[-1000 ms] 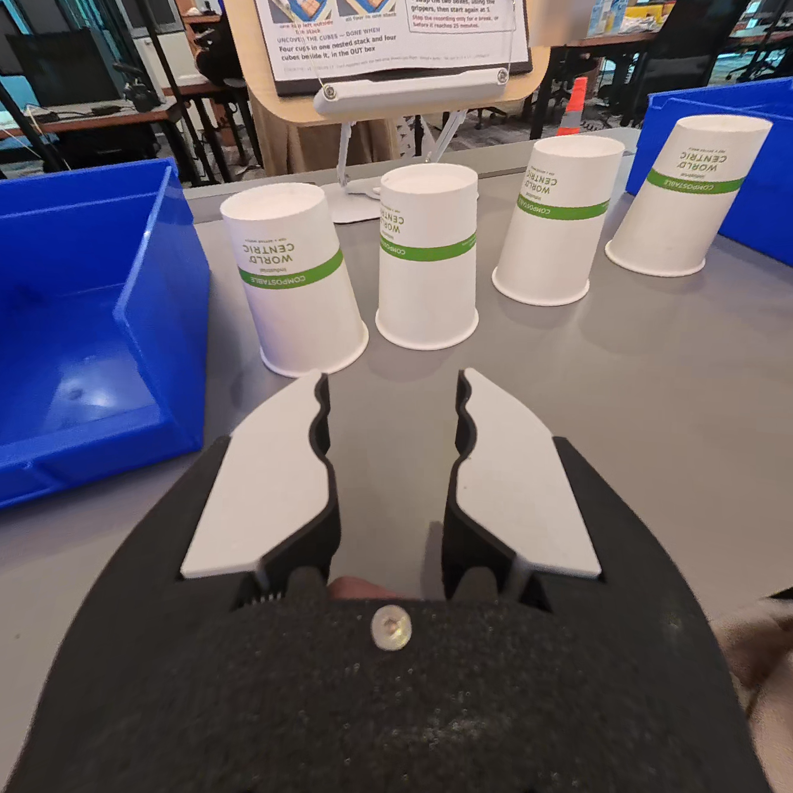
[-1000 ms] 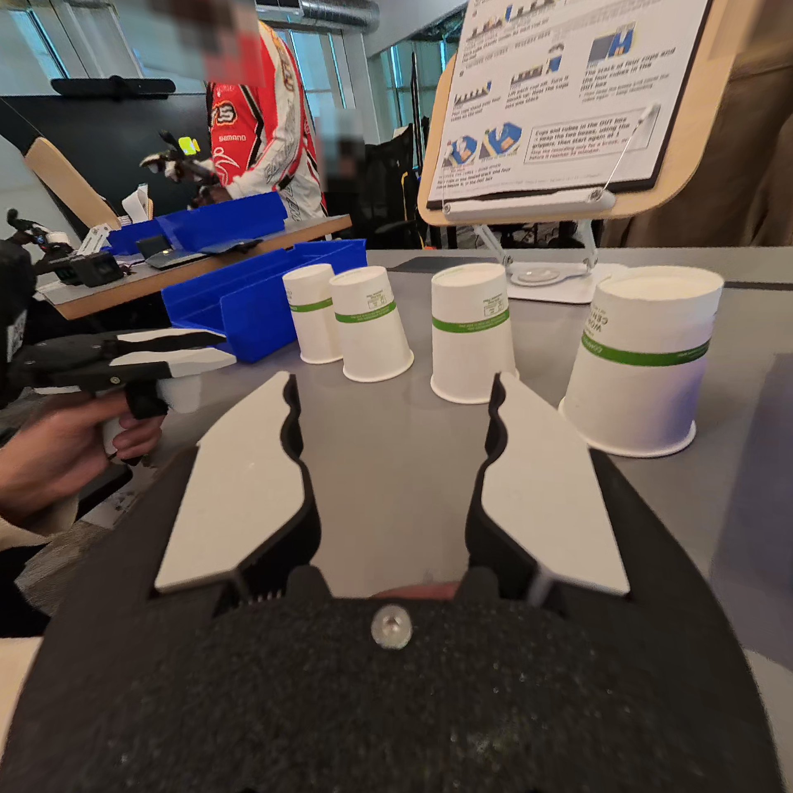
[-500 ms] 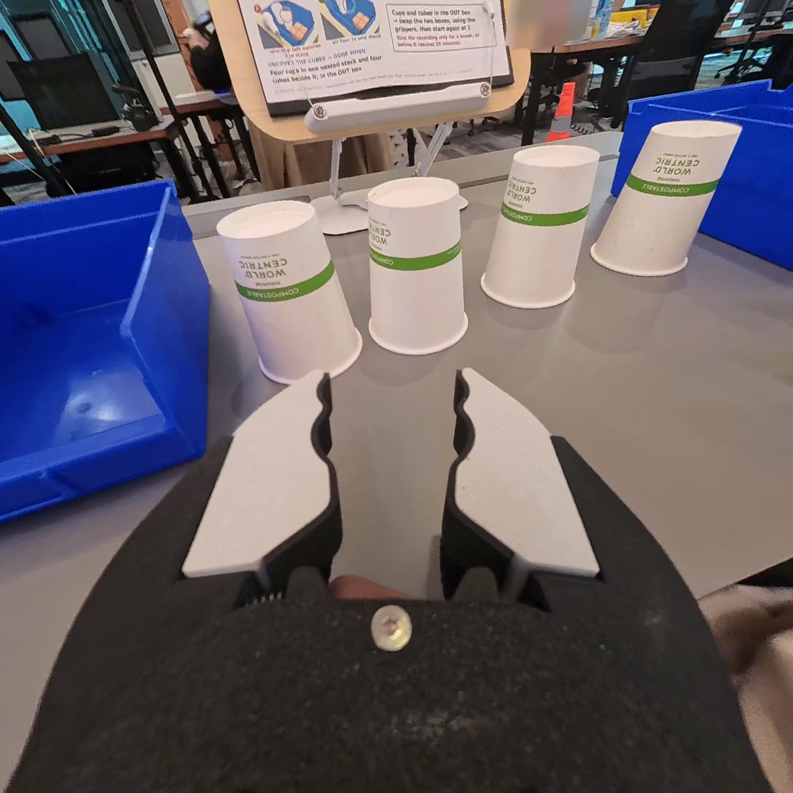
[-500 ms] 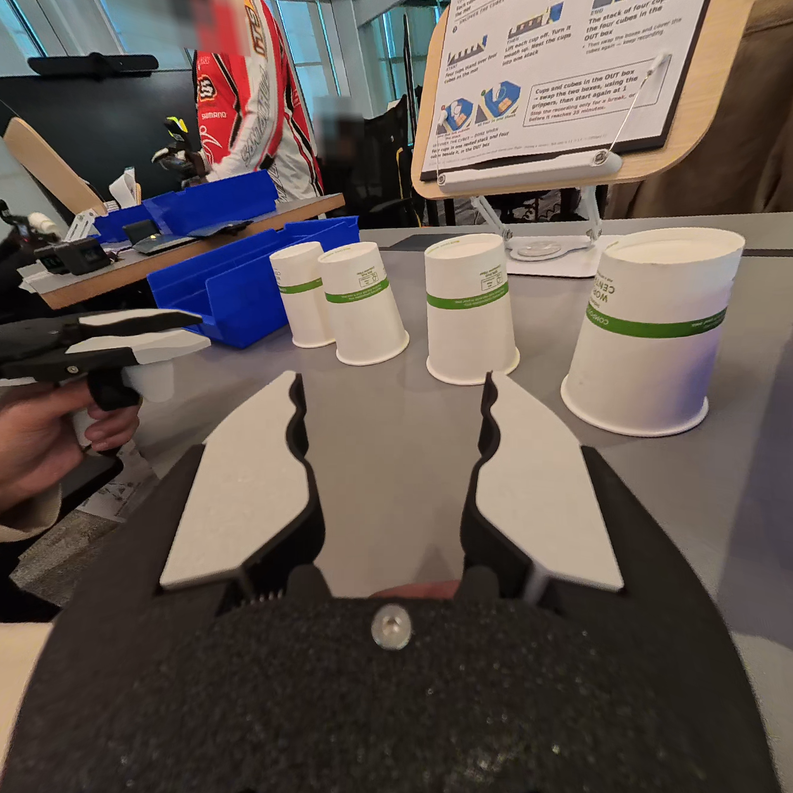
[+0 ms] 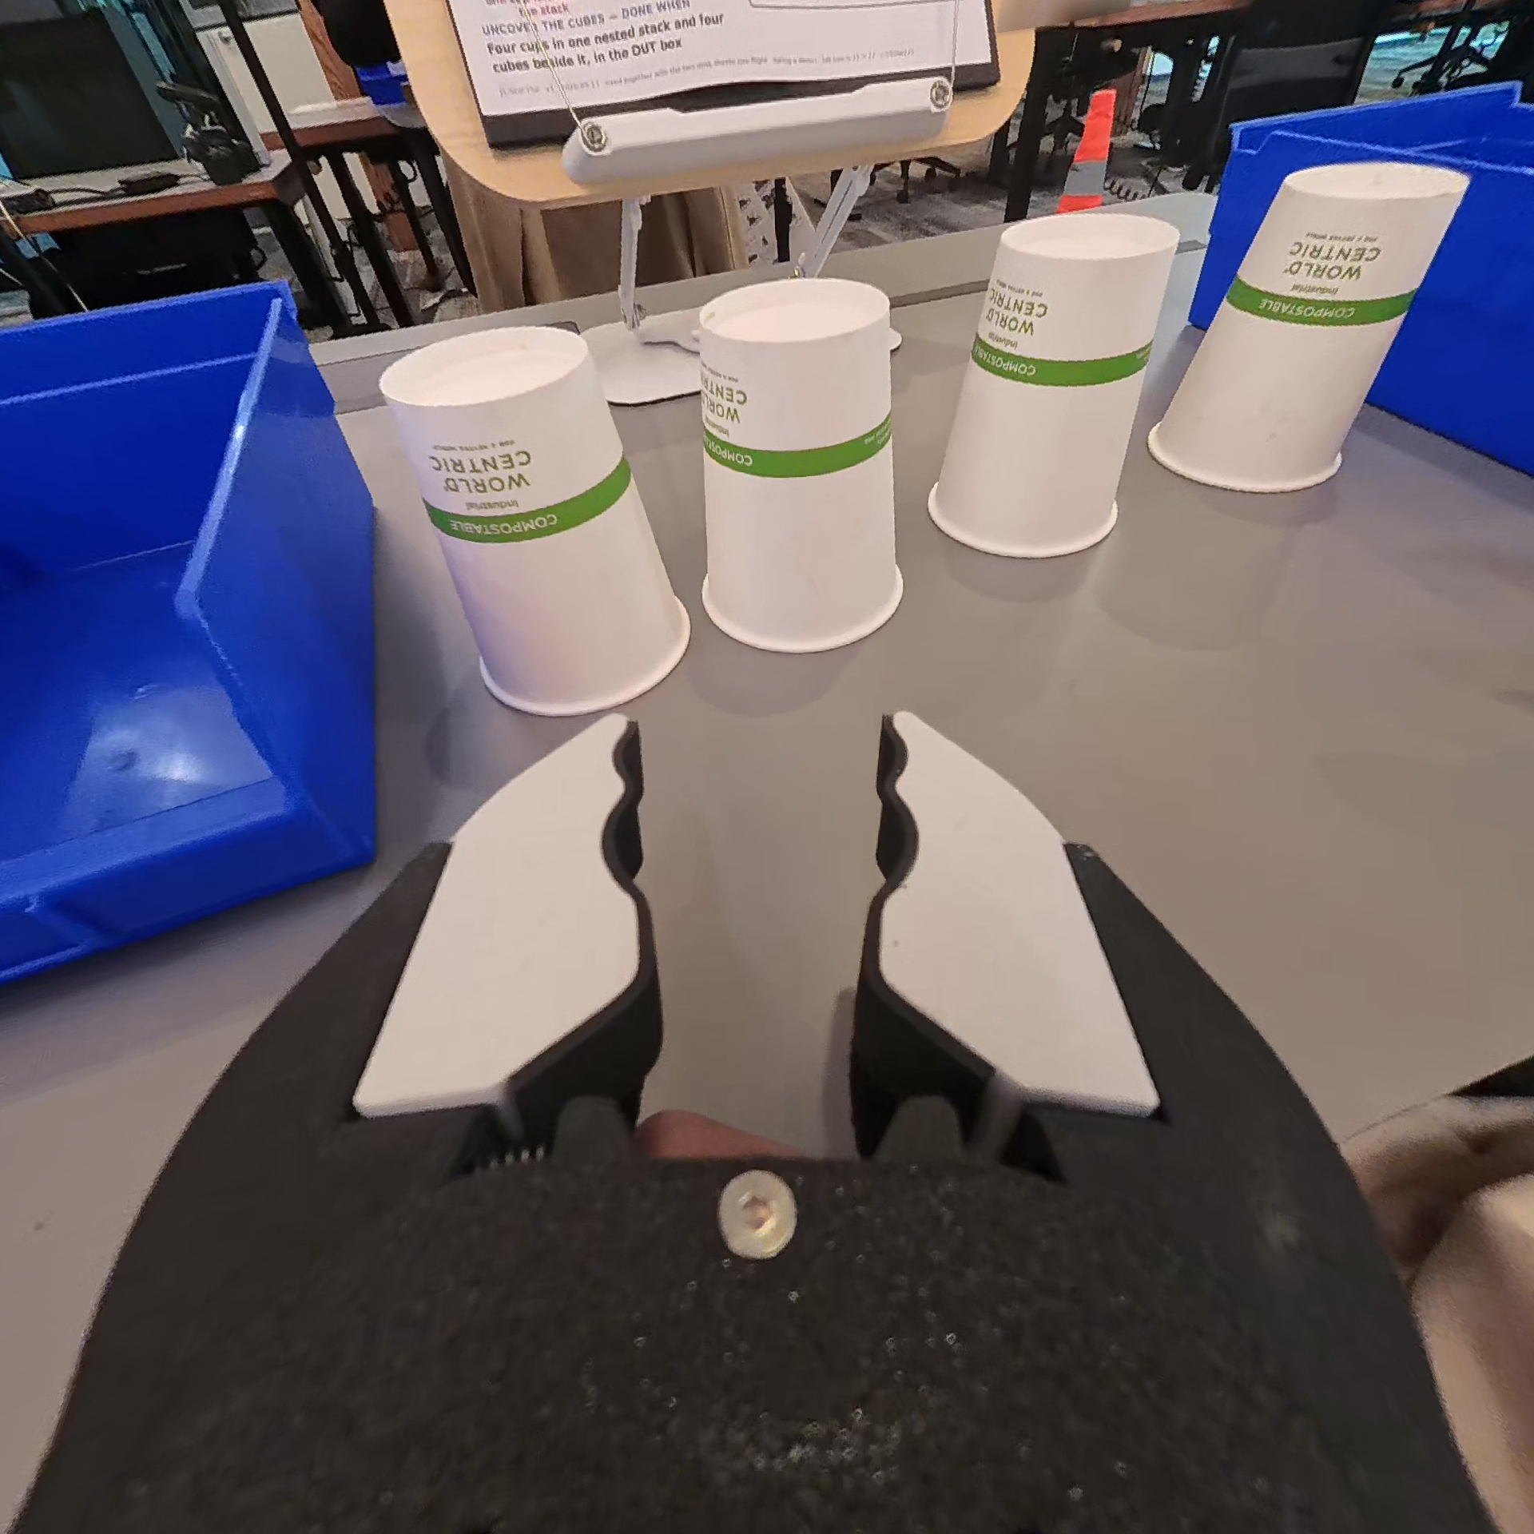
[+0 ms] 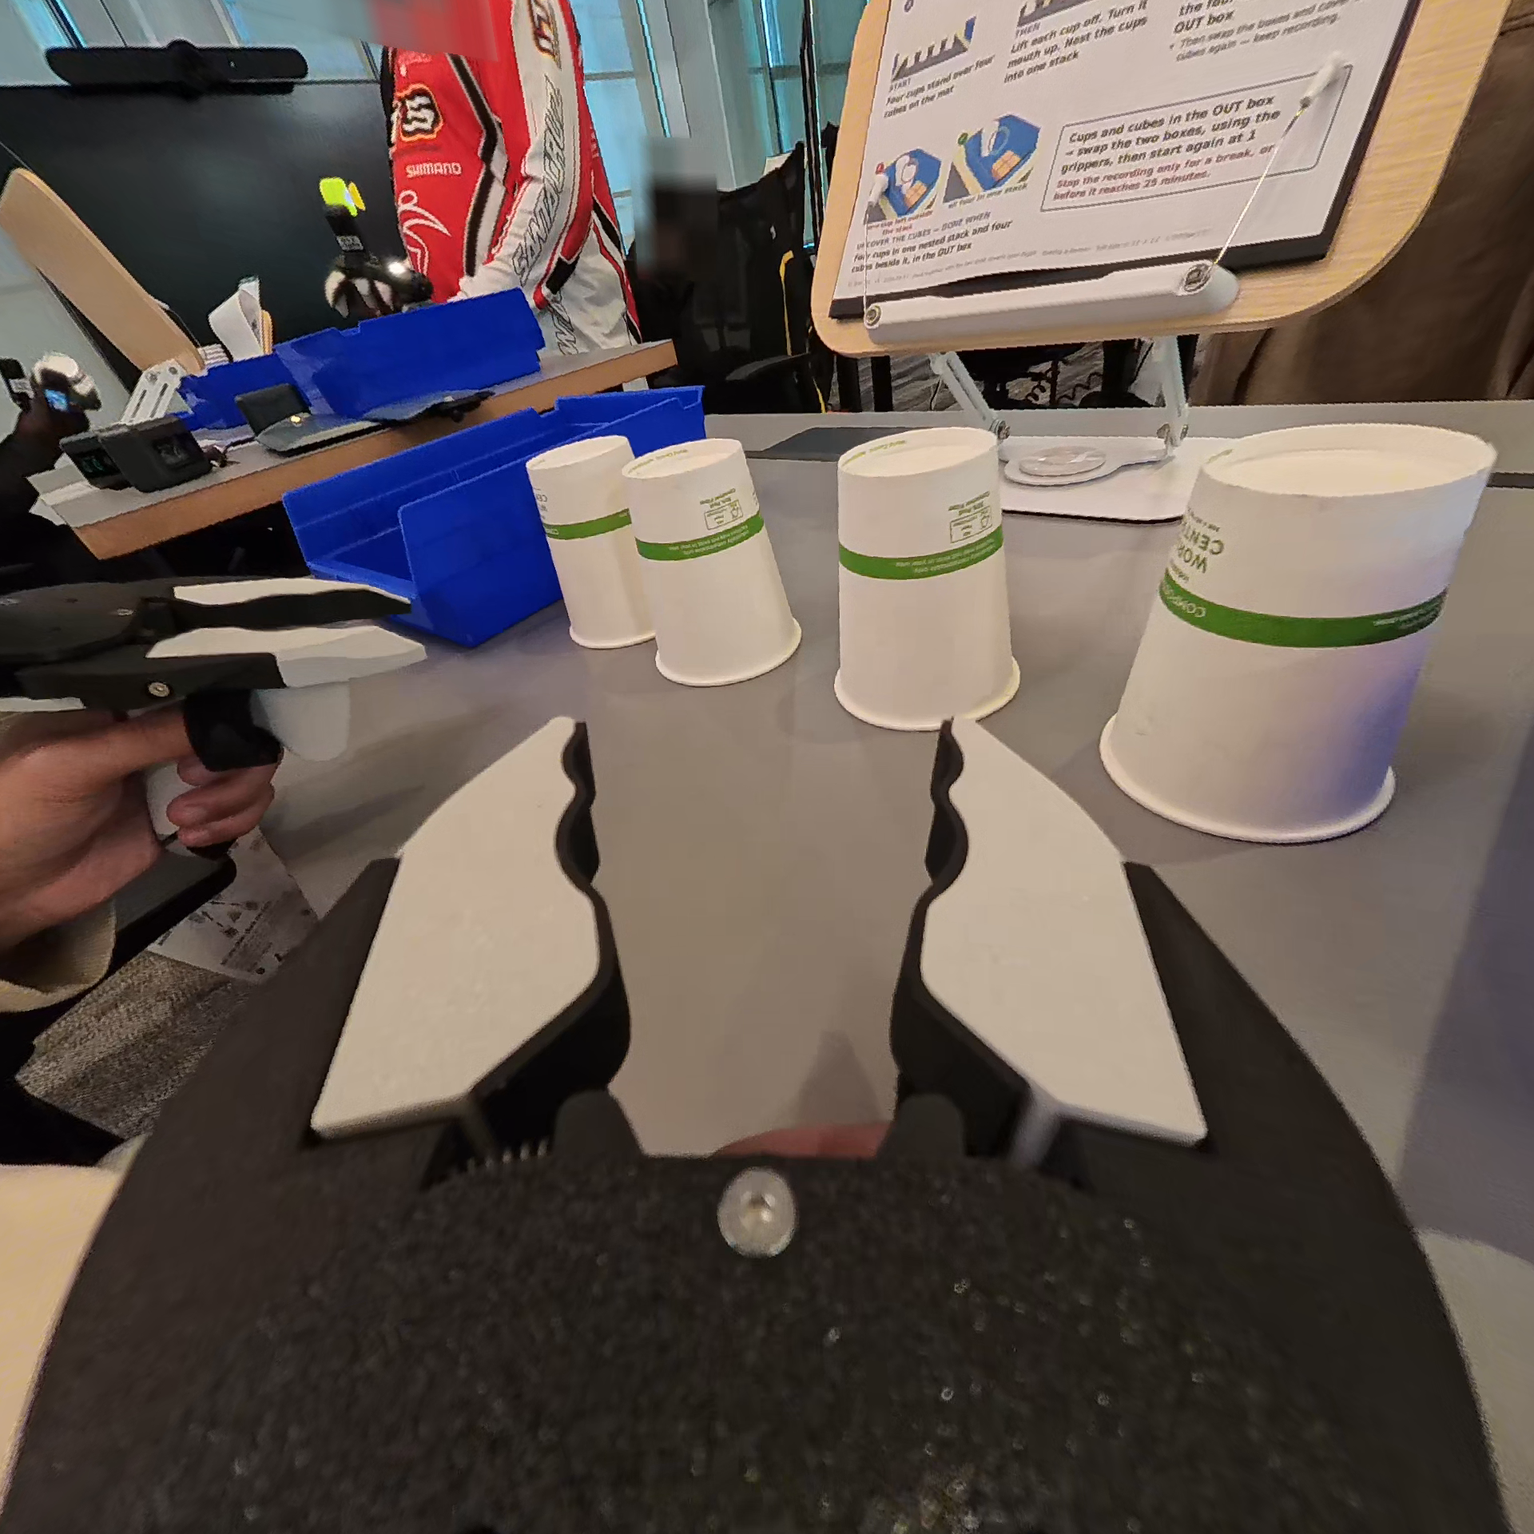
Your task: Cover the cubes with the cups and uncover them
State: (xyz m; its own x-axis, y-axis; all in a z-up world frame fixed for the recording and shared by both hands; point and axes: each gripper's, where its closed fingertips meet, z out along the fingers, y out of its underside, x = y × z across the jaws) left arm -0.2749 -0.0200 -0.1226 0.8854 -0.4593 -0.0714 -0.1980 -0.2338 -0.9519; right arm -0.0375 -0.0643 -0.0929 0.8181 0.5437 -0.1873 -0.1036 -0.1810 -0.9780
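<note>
Several white paper cups with green bands stand upside down in a row on the grey table (image 5: pixel 1162 747). In the left wrist view the nearest is the leftmost cup (image 5: pixel 548 539), then a second cup (image 5: pixel 801 465), a third cup (image 5: pixel 1050 390) and the far right cup (image 5: pixel 1303 332). No cubes show; the cups hide whatever is under them. My left gripper (image 5: pixel 759 730) is open and empty, just short of the two left cups. My right gripper (image 6: pixel 759 735) is open and empty, left of the nearest cup (image 6: pixel 1295 631). The left gripper (image 6: pixel 390 627) also shows in the right wrist view.
A blue bin (image 5: pixel 166 631) sits at the table's left end and another blue bin (image 5: pixel 1477 274) at the right end behind the far cup. An instruction board on a stand (image 5: pixel 730 124) stands behind the cups. A person in a red jersey (image 6: pixel 506 183) works at another table.
Both grippers have moved a little closer to the row of cups and stay open. The cups have not moved.
</note>
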